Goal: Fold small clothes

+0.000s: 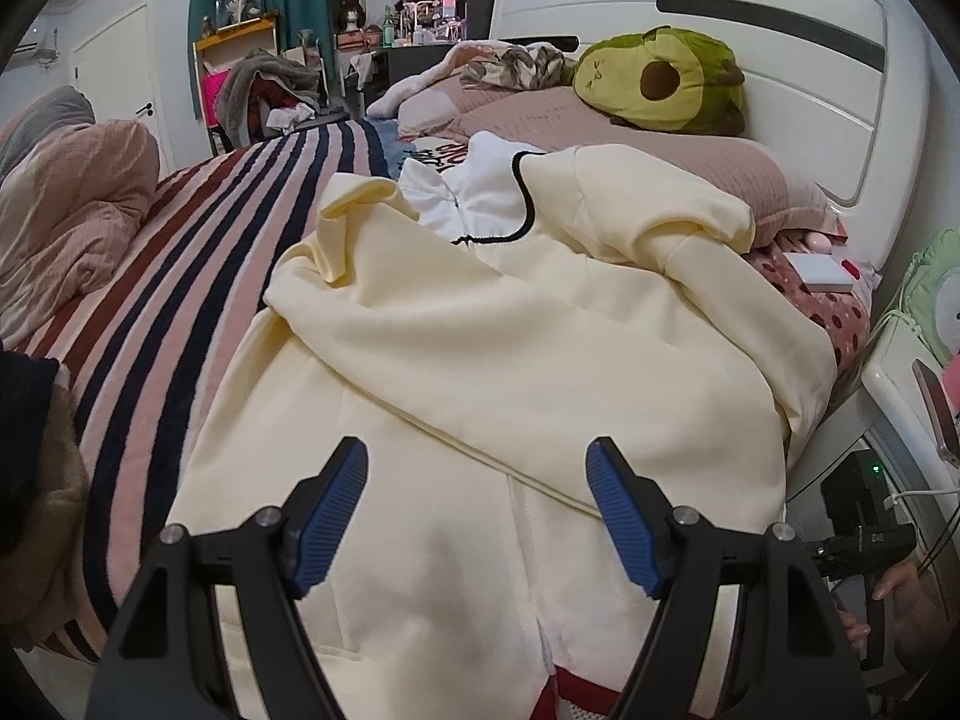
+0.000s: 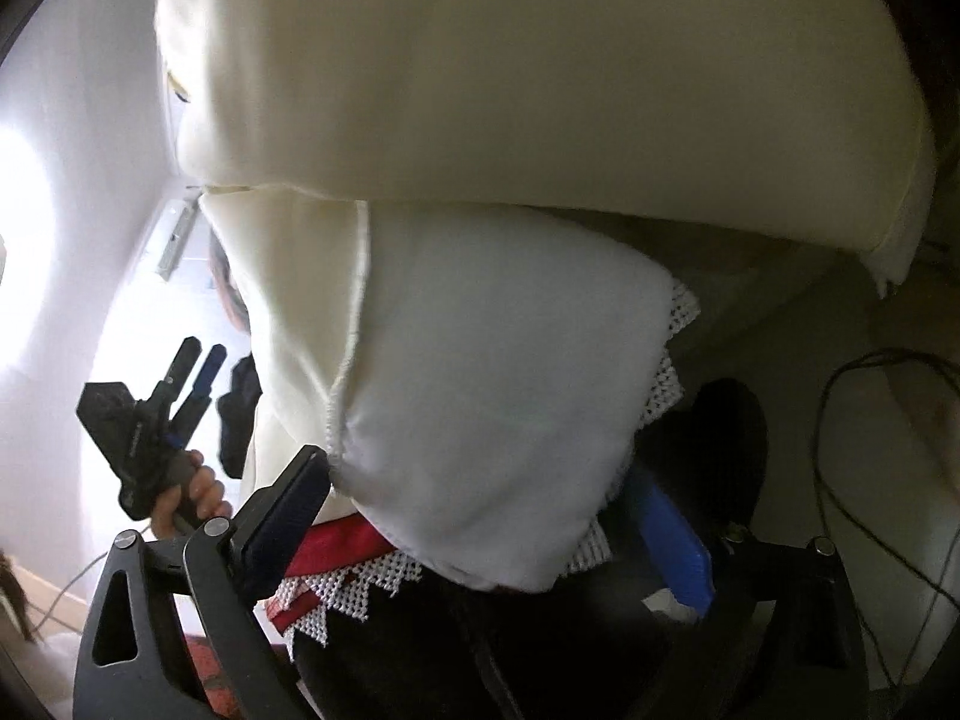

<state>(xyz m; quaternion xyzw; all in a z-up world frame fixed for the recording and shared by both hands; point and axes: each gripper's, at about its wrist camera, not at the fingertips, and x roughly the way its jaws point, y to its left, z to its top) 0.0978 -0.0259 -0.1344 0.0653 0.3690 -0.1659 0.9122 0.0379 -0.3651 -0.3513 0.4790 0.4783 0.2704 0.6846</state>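
The left gripper [image 1: 477, 516] hovers with jaws wide and empty over the cream dress [image 1: 480, 360], which lies on the striped blanket [image 1: 198, 252] of the bed. The right gripper [image 2: 480, 516] is wide too, the hem between its pads but not pinched. I would flatten the folded sleeve first. An avocado plush [image 1: 660, 81] rests by the headboard [image 1: 780, 60].

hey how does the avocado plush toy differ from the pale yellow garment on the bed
The green avocado plush toy is stuffed and rounded; the pale yellow fabric garment lies flat and rumpled. The plush sits up on the pink pillow against the white headboard; the garment sprawls over the striped blanket, nearer the camera. The plush is green with a brown pit; the garment is cream with a white, black-trimmed collar. Both are soft and rest on the bed.
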